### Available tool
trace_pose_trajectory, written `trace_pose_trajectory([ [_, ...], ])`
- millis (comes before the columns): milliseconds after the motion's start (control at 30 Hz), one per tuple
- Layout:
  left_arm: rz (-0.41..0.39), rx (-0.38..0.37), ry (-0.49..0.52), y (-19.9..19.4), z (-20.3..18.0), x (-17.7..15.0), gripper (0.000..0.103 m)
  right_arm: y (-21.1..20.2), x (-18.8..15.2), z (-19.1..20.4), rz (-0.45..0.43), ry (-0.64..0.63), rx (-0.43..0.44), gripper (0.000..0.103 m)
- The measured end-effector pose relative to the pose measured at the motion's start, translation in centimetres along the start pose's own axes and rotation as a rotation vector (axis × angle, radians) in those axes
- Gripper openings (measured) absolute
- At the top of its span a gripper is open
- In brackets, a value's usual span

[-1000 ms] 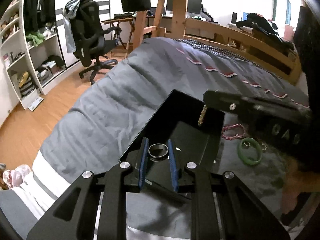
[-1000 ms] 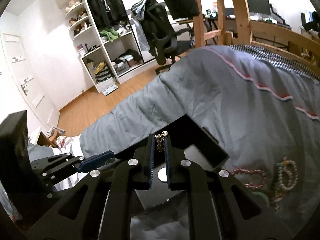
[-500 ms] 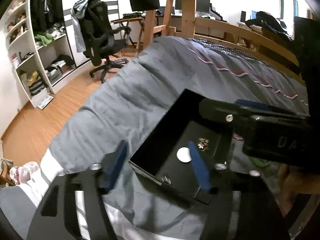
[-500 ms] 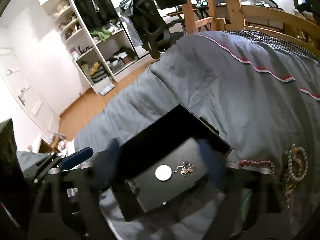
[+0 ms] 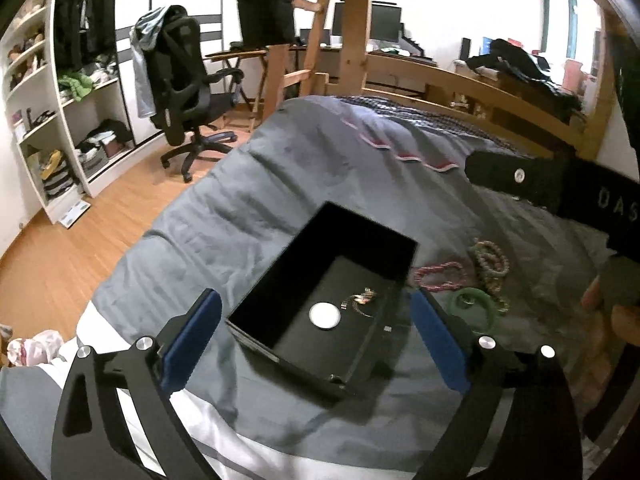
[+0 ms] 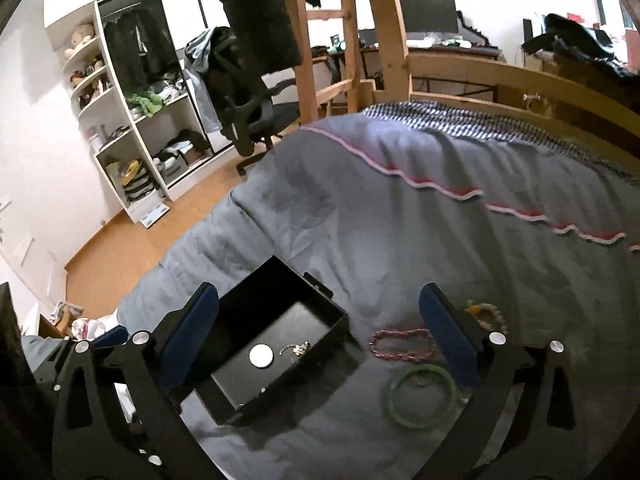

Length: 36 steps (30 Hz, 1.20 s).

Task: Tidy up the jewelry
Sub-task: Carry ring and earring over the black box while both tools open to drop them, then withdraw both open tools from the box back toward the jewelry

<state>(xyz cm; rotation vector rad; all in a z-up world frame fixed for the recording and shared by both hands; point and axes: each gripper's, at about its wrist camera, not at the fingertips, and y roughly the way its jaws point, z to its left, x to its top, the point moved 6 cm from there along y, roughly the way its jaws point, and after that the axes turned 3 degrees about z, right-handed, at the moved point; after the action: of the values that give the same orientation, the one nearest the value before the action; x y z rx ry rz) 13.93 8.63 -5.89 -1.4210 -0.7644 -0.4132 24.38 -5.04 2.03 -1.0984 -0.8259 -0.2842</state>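
Note:
A black open jewelry box [image 5: 276, 276] [image 6: 332, 316] lies on the grey bed cover. Inside it lie a small gold chain piece [image 5: 360, 298] [image 6: 298, 349] and a white round disc [image 5: 325, 316] [image 6: 261, 356]. To its right on the cover lie a pink bead bracelet [image 5: 438, 274] [image 6: 400, 344], a green bangle [image 5: 474, 306] [image 6: 424, 394] and pale bead bracelets [image 5: 490, 260] [image 6: 486, 314]. My left gripper [image 5: 316, 344] is open and empty, raised above the box. My right gripper [image 6: 320, 336] is open and empty, above the box's right side.
The grey bed cover [image 6: 400, 220] stretches away to a wooden bed frame [image 5: 460, 88]. A black office chair [image 5: 188, 92] and white shelves [image 5: 48, 120] stand on the wood floor to the left. The right gripper's body [image 5: 560, 192] shows at the right of the left wrist view.
Both grippers opened and lifted away from the box. The gold chain piece left the right gripper and lies in the box. The ring the left gripper held is no longer between its fingers.

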Motion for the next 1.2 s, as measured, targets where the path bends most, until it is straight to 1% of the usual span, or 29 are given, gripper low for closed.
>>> trace_pose_trajectory([
  [200, -0.001, -0.034, 0.035, -1.7, -2.3, -0.3, 0.095, -3.4, 0.0, -1.1, -0.025, 0.006, -0.035, 0.099],
  [433, 0.018, -0.117, 0.066, -2.7, -4.9, -1.5, 0.095, -7.3, -1.0, -2.8, -0.045, 0.013, -0.079, 0.099],
  [667, 0.039, -0.196, 0.104, -3.2, -7.8, -3.2, 0.095, -9.6, -2.0, -5.4, -0.061, 0.050, -0.110, 0.099],
  [833, 0.073, -0.248, 0.112, -2.2, -9.2, -4.5, 0.095, -10.1, -2.4, -7.0, -0.071, 0.070, -0.121, 0.099],
  [1033, 0.085, -0.272, 0.141, -0.9, -10.3, -5.3, 0.095, -9.6, -3.1, -8.7, -0.080, 0.095, -0.120, 0.099],
  [1200, 0.089, -0.288, 0.184, 0.6, -11.7, -5.9, 0.095, -8.2, -4.0, -10.0, -0.076, 0.095, -0.125, 0.099],
])
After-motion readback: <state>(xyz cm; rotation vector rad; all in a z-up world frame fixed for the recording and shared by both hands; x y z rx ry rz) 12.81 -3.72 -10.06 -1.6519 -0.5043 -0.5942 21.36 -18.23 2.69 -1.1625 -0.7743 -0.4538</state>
